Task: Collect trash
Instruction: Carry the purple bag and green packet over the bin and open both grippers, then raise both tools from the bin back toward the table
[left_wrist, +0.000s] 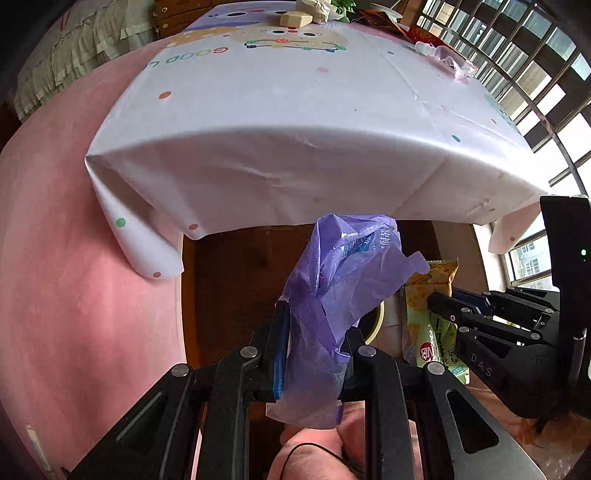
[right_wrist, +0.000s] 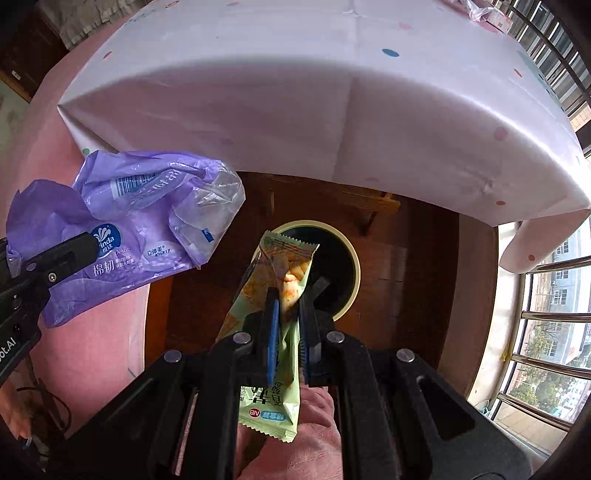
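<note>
My left gripper (left_wrist: 314, 332) is shut on a crumpled purple tissue wrapper (left_wrist: 343, 280), held in the air below the table's front edge. The same purple wrapper (right_wrist: 140, 229) shows at the left of the right wrist view, pinched by the left gripper (right_wrist: 79, 245). My right gripper (right_wrist: 290, 299) is shut on a green snack wrapper (right_wrist: 284, 266), which hangs above a round bin (right_wrist: 351, 258) with a cream rim on the floor under the table. In the left wrist view the right gripper (left_wrist: 439, 306) holds that green wrapper (left_wrist: 432, 314) at the right.
A table with a white dotted tablecloth (left_wrist: 280, 122) fills the upper view. More litter lies at its far end: a beige block (left_wrist: 295, 18), crumpled paper (left_wrist: 316, 8), red packets (left_wrist: 417, 35) and clear plastic (left_wrist: 452, 62). Barred windows (right_wrist: 546, 317) stand at right, a pink wall (left_wrist: 74, 258) at left.
</note>
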